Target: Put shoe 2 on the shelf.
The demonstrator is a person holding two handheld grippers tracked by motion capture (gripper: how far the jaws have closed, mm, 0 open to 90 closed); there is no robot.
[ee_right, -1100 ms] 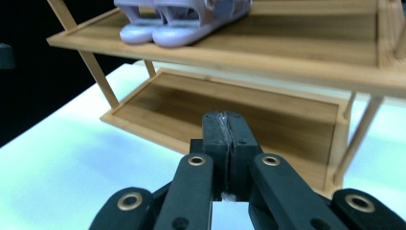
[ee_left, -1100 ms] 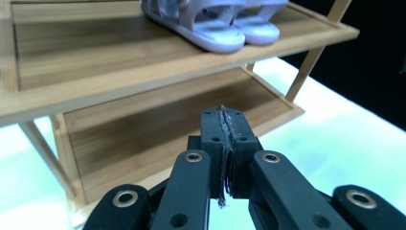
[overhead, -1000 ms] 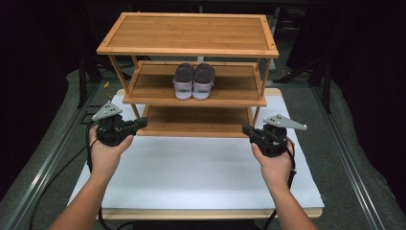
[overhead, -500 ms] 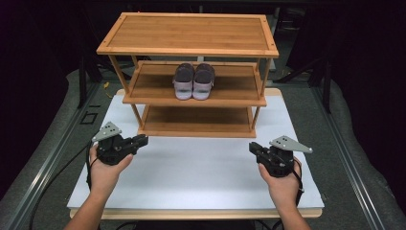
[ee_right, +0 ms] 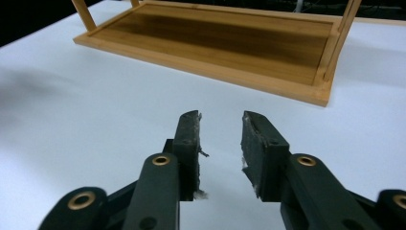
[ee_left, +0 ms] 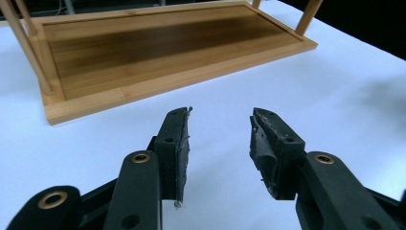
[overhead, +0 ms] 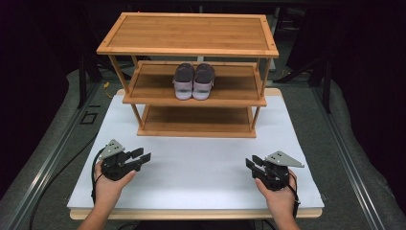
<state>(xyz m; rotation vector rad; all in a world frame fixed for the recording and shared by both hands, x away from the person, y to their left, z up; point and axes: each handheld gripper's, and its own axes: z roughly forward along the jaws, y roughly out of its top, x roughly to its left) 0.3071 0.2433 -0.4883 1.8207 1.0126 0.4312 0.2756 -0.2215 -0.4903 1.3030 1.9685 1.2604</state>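
A three-tier bamboo shoe rack point(overhead: 191, 33) stands at the back of the white table top point(overhead: 201, 163). A pair of grey and pink shoes point(overhead: 193, 80) sits side by side on its middle shelf. My left gripper point(overhead: 143, 155) is low over the white top at the front left, pointing right toward the rack; its jaws have just been opening and stand open with nothing between them point(ee_left: 219, 139). My right gripper point(overhead: 252, 162) is low at the front right, also just opened and empty point(ee_right: 220, 139). Both gripper views look at the rack's bottom shelf point(ee_left: 158, 45) point(ee_right: 230, 40).
The white top rests on a wooden board with a front edge point(overhead: 191, 214) close to the person's forearms. Grey carpeted floor point(overhead: 52, 158) and metal rails flank the table. A cable point(overhead: 94, 187) trails from the left gripper.
Both hands have come down and back toward the front of the table, away from the rack. Both pairs of jaws have gone from shut to open.
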